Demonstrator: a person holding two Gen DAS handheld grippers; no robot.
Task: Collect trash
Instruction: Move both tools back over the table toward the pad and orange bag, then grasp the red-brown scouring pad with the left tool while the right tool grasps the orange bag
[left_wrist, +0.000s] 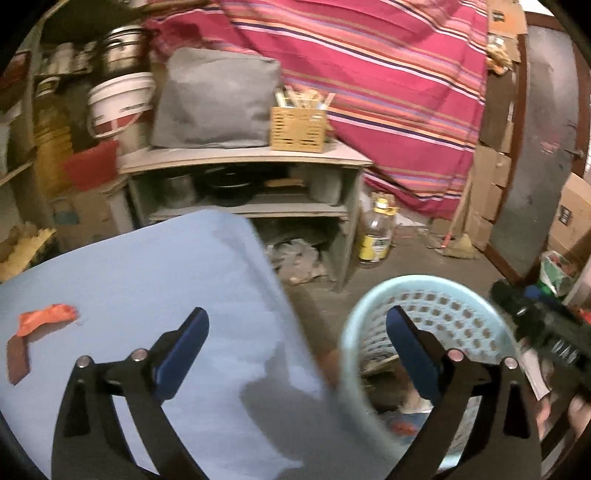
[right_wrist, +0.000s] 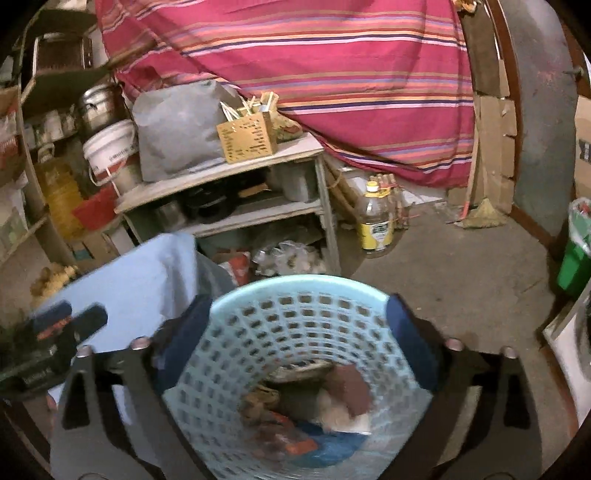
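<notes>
Two grippers, both spread wide and empty, over a pale blue basket beside a blue-covered tabletop.

The left gripper (left_wrist: 297, 334) hangs across the tabletop's (left_wrist: 147, 288) right edge, one finger over the cloth and the other over the basket (left_wrist: 354, 332), nothing between them. An orange scrap (left_wrist: 46, 317) and a brown strip (left_wrist: 18, 360) lie touching each other near the tabletop's left edge. The right gripper (right_wrist: 297, 321) straddles the basket's mouth, jaws wide with nothing pinched; wrappers (right_wrist: 291, 439) and a brown piece (right_wrist: 351, 387), blurred, show inside the basket, which stands on the floor just beside the table.
</notes>
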